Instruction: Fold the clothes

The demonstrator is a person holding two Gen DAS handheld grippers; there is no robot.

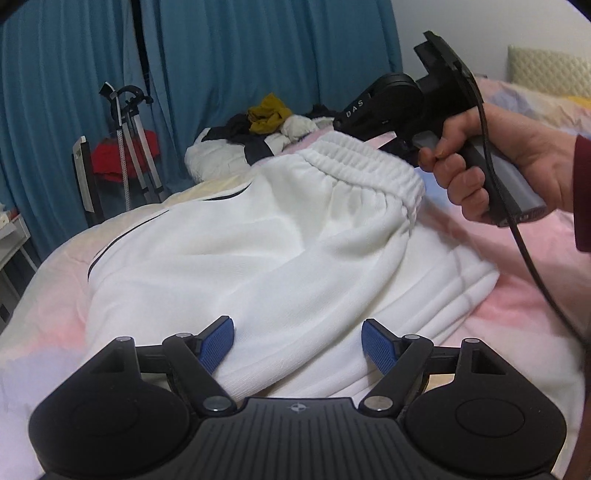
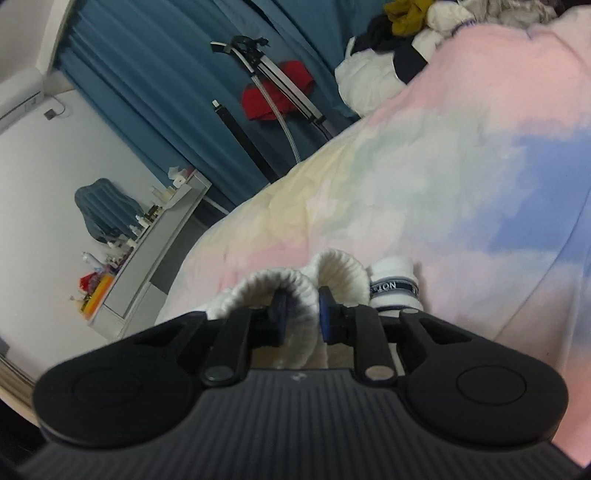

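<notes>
From my left gripper (image 1: 298, 345) I see the blue pads spread wide with nothing between them, poised just above the near end of the white trousers (image 1: 258, 236). Where the legs end I cannot tell (my own black body covers that part). The trousers lie on the pastel bedspread (image 1: 517, 314), their long axis running away from me and slightly rightward, the elastic waistband (image 1: 365, 166) at the far end, a thin dark stripe along their left side. Further right, a hand (image 1: 495, 173) grips the handle of my right gripper, whose tip is hidden behind the waistband in this view.

From the right gripper (image 2: 301, 314) the picture is tilted and soft. My fingers are clamped on a bunched fold of the ribbed white waistband, which bulges up on both sides of the pads; just right of it shows a white label with dark lettering (image 2: 393, 286) (too blurred to read). The rest of the garment is out of view beneath me. A pile of clothes (image 2: 406, 33) sits at the far edge of the bed.
</notes>
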